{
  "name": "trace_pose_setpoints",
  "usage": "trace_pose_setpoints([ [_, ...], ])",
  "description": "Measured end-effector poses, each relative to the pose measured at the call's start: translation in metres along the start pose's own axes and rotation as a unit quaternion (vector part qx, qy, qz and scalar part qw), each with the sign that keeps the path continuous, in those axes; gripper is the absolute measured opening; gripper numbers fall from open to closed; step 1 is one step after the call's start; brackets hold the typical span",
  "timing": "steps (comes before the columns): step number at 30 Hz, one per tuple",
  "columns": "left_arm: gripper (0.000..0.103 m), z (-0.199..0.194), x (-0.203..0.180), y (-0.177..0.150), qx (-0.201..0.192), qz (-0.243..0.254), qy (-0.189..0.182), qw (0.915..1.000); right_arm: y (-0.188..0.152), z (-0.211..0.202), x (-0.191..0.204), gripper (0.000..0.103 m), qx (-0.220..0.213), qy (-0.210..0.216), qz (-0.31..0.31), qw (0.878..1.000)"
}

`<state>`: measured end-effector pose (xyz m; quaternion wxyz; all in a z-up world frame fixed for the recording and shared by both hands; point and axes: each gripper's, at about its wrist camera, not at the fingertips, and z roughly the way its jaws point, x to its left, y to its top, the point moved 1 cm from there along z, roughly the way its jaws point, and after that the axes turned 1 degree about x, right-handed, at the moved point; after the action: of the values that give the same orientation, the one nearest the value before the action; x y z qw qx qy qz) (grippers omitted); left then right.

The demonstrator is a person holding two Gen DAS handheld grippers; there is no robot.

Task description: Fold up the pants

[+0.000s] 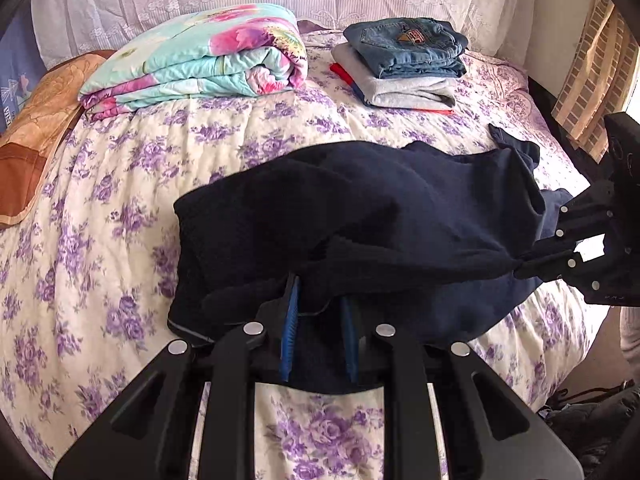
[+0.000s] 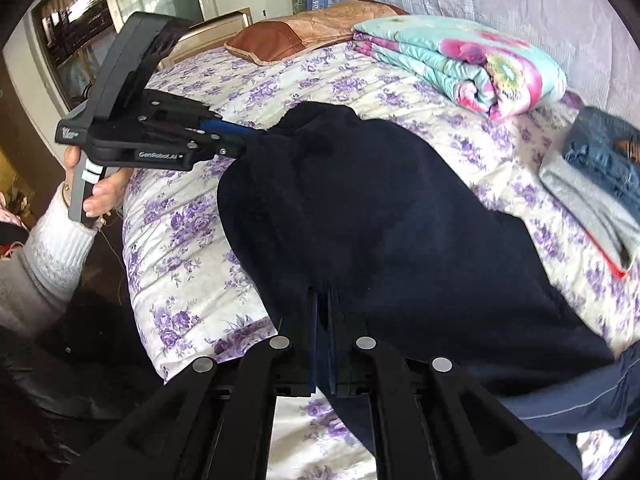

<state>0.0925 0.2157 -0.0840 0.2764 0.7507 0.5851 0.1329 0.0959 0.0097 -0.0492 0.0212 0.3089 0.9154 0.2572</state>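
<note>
Dark navy pants lie bunched on the floral bedspread, lifted along the near edge. My left gripper is shut on the pants' near edge, its blue pads buried in the cloth. My right gripper comes in from the right and is shut on the other end of that edge. In the right wrist view the pants fill the middle, my right gripper pinches cloth, and my left gripper grips the far corner. The fingertips are hidden by fabric.
A folded floral quilt and a stack of folded jeans and grey garment lie at the back of the bed. A brown pillow is at the left. The bed edge drops off at the right.
</note>
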Motion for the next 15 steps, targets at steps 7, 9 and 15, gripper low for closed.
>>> trace_pose_setpoints([
  [7,0.018,0.011,0.007,-0.027,0.028,-0.012,-0.006,0.9995,-0.021,0.029,0.002,0.004,0.017,0.007,0.016,1.000],
  [9,0.015,0.008,0.012,-0.037,0.032,-0.019,-0.006,0.9993,-0.027,0.034,0.005,0.004,0.023,0.006,0.007,1.000],
  [15,0.015,-0.035,0.020,-0.052,-0.005,-0.062,-0.027,0.9977,-0.036,0.051,0.004,0.004,0.033,0.018,0.007,0.999],
])
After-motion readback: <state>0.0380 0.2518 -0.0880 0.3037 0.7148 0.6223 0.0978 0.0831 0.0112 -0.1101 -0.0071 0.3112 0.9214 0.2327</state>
